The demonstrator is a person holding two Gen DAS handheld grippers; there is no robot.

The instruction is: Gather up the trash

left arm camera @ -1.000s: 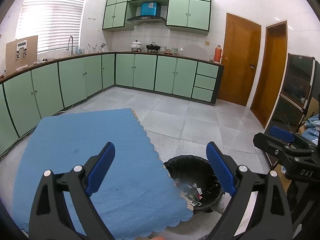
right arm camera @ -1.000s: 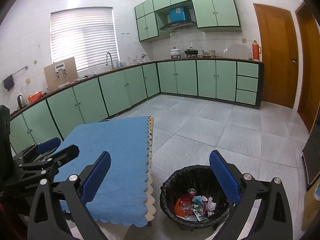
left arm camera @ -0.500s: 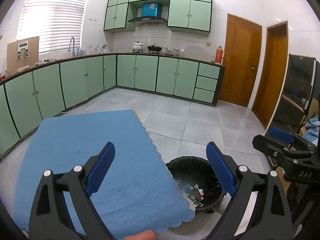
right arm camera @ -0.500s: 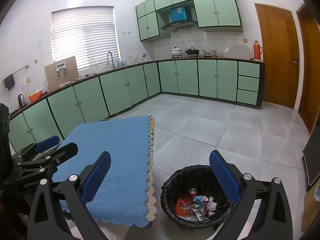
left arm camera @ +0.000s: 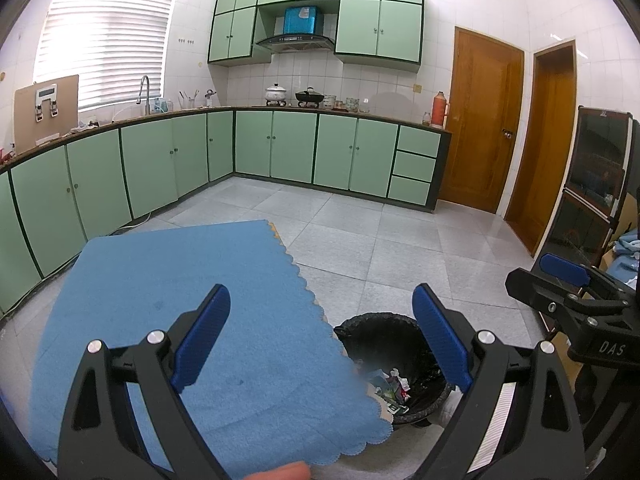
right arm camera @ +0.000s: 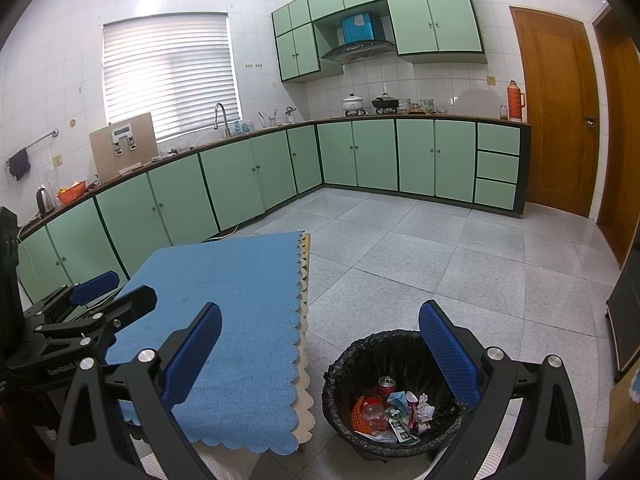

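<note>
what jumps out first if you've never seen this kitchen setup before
The blue cloth covering the table fills the near left, with nothing lying on it. Right beside its scalloped edge on the floor stands a black-lined bin already holding trash, including a red can and crumpled wrappers. Both grippers, left and right, hang wide open and empty, with mint-green cabinets lining the far walls.

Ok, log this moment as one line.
left gripper: open, empty | right gripper: open, empty | black-lined trash bin: holds trash | blue scalloped tablecloth: bare
</note>
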